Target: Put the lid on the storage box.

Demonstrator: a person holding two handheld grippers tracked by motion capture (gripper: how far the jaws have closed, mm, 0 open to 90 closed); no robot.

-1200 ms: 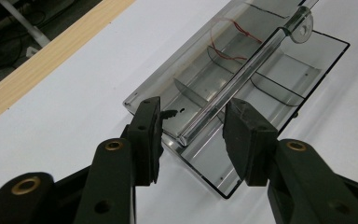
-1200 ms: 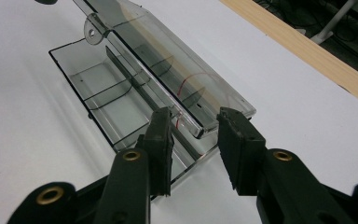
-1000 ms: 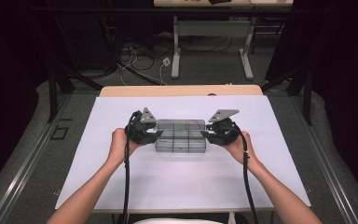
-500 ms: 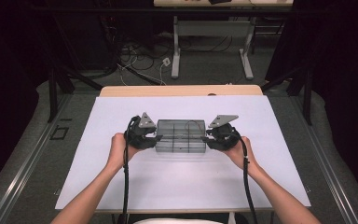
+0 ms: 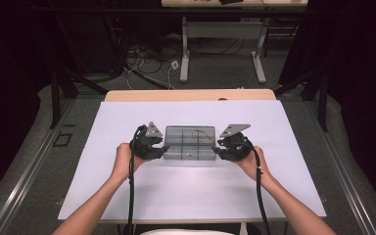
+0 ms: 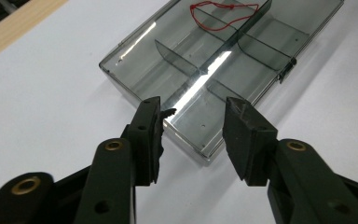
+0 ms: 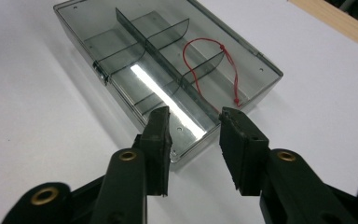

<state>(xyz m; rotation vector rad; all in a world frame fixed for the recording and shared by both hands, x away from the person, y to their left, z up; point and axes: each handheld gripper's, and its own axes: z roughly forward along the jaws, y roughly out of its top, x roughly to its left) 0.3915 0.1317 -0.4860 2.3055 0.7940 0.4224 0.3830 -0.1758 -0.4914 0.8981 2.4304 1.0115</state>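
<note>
A smoky clear plastic compartment box (image 5: pixel 188 143) lies flat in the middle of the white table, lid down, with a small latch (image 6: pixel 286 70) on one long side. A red string loop (image 7: pixel 214 65) lies inside it, in the far-side compartments. My left gripper (image 5: pixel 162 148) is at the box's left end, open, and the short end of the box (image 6: pixel 200 135) sits just ahead of and between its jaws (image 6: pixel 196 109). At the right end my right gripper (image 5: pixel 217 151) is open too, and the box's near corner (image 7: pixel 186 140) lies between its fingertips (image 7: pixel 195 119).
The white table top (image 5: pixel 191 196) spreads wide around the box, with a wooden strip (image 5: pixel 191 94) along its far edge. Beyond it stand desk legs (image 5: pixel 186 54) and floor cables (image 5: pixel 147 58). Each gripper trails a black cable (image 5: pixel 129 196) toward the person.
Both grippers have sunk slightly toward the table and the person, staying at the box's two ends. The box has not moved.
</note>
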